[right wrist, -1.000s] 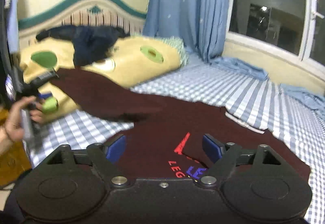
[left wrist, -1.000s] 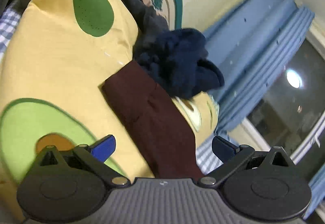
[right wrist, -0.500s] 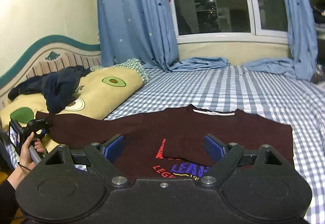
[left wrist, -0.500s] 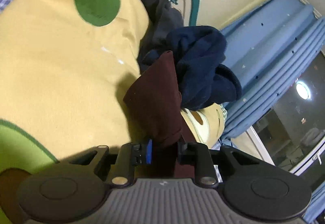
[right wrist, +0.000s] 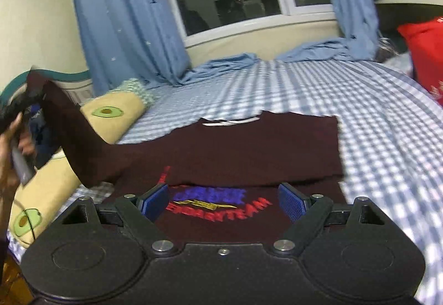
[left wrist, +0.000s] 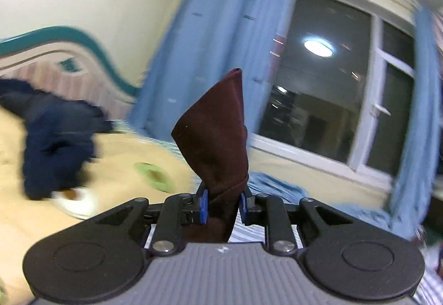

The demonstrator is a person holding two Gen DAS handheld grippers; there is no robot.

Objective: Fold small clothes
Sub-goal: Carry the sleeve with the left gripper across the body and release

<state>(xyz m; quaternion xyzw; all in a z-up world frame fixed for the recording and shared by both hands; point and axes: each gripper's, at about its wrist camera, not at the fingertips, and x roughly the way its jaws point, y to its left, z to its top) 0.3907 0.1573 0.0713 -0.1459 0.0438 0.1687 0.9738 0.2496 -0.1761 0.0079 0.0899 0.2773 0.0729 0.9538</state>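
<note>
A dark maroon shirt (right wrist: 249, 150) with a red, blue and yellow print lies on the checked bed, its right side folded inward. My left gripper (left wrist: 223, 206) is shut on the end of the shirt's left sleeve (left wrist: 214, 136), which stands up between the blue pads. In the right wrist view that sleeve (right wrist: 69, 133) stretches up and left from the shirt, where a person's hand (right wrist: 11, 150) holds the left gripper (right wrist: 22, 103). My right gripper (right wrist: 223, 201) hovers open over the shirt's printed front, nothing between its pads.
A yellow avocado-print pillow (right wrist: 116, 116) lies at the left by the headboard, with dark navy clothes (left wrist: 55, 139) heaped on it. Blue curtains (right wrist: 124, 14) and a dark window stand behind the bed. A red item (right wrist: 426, 56) sits at the right edge.
The left gripper closed on the maroon sleeve lying on the pillow and lifted it up and away. The right gripper swung rightward over the shirt, staying open.
</note>
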